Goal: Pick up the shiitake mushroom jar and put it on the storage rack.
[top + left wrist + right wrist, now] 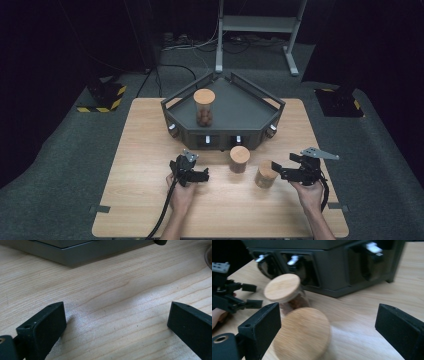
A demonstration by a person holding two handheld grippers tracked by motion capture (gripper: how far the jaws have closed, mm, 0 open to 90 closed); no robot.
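Left gripper [202, 175]: rests low over the wooden table [150, 200], jaws spread wide with bare wood between them in the left gripper view [116, 322]; it holds nothing.
Right gripper [276, 168]: held in the person's right hand, jaws apart and pointing toward the near jar [266, 174]; in the right gripper view [327, 322] the pads stand clear of the jar's wooden lid [302, 333], so nothing is pinched.
Near jar: stands on the table just beside the right gripper's tips, on their left in the high view.
Middle jar [239, 159]: upright on the table, just in front of the dark tray, between the 2 grippers; brown contents show under its lid [282, 287].
Far jar [204, 107]: upright inside the tray, well apart from both grippers.
Tray [245, 112]: a dark angular stand at the table's far side, with small white switches along its front.
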